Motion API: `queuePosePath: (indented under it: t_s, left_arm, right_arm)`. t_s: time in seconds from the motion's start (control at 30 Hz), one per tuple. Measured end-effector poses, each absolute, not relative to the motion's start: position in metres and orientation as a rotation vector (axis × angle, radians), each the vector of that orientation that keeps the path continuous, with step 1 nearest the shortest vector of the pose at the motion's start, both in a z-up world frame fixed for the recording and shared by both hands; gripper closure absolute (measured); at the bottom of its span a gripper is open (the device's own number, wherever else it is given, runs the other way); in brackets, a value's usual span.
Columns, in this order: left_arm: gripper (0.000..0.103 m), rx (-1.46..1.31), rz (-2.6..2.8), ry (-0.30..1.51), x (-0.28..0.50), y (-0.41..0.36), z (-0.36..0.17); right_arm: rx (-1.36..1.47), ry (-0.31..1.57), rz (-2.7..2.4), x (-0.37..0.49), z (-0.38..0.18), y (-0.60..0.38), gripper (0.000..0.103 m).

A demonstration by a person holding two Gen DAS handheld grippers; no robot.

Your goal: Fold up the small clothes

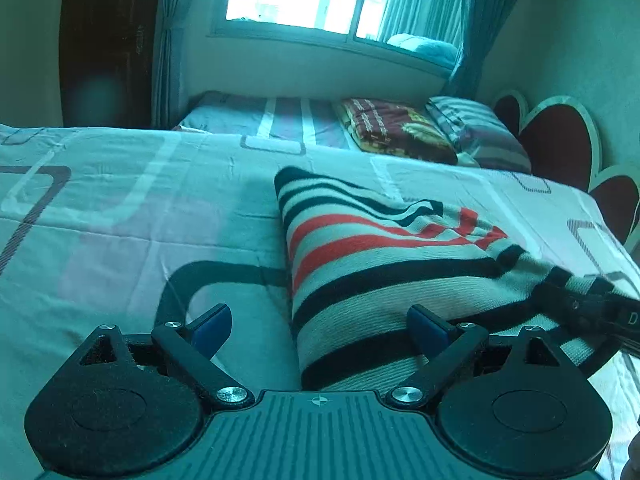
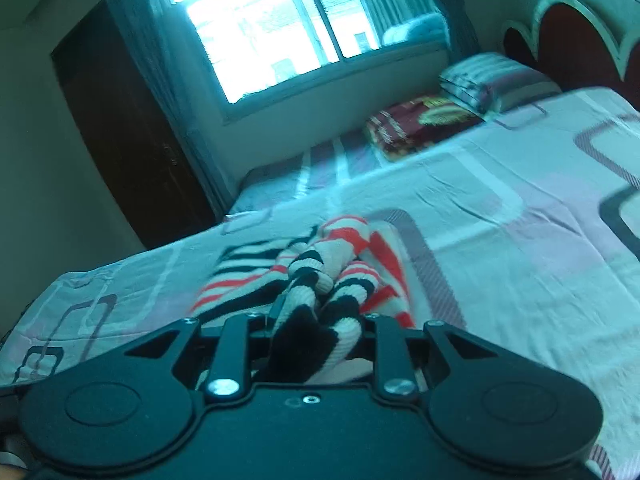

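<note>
Right gripper is clamped on a bunched wad of the striped sweater, knit stuffed right between its jaws and trailing away from it onto the bed. Left gripper is spread wide with nothing in it, hovering low over the sweater's near left edge: one blue pad sits over the knit, the other over bare sheet, so that edge runs straight through the gap. From the left wrist view the sweater lies flat, long axis running away from the gripper toward the far side of the bed, and the right gripper pokes in at the near right corner. My guess: left just needs to drop and pinch that edge, it's the nearer one for that side
</note>
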State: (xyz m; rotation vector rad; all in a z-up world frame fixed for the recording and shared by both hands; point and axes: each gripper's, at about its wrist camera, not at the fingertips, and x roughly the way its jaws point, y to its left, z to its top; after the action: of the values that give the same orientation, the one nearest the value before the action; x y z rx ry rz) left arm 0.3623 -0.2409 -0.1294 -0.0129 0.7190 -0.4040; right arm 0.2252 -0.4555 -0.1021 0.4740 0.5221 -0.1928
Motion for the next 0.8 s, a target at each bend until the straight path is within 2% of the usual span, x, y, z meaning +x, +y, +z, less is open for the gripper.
queuePosePath:
  t_s: [0.17,0.37,0.43,0.5,0.6,0.73,0.8]
  left_arm:
    - [0.007,0.080,-0.447,0.796,0.357,-0.260,-0.162]
    - [0.005,0.083,-0.453,0.809,0.352,-0.261,-0.161]
    - [0.005,0.081,-0.456,0.812,0.352,-0.261,-0.161]
    - [0.005,0.078,-0.458,0.814,0.352,-0.261,-0.161]
    - [0.005,0.083,-0.465,0.813,0.351,-0.260,-0.161]
    - [0.004,0.090,-0.477,0.832,0.354,-0.261,-0.165]
    - [0.004,0.090,-0.477,0.834,0.356,-0.259,-0.160]
  right_arm:
    - [0.573,0.622,-0.235,0.220,-0.153,-0.475,0.078]
    - [0.599,0.620,-0.229,0.197,-0.131,-0.480,0.063]
    - [0.616,0.625,-0.224,0.186,-0.128,-0.483,0.065]
    - [0.605,0.641,-0.239,0.180,-0.130,-0.481,0.073]
    - [0.641,0.637,-0.266,0.169,-0.139,-0.483,0.080]
    - [0.629,0.688,-0.331,0.174,-0.162,-0.489,0.079]
    - [0.593,0.675,-0.336,0.173,-0.153,-0.484,0.078]
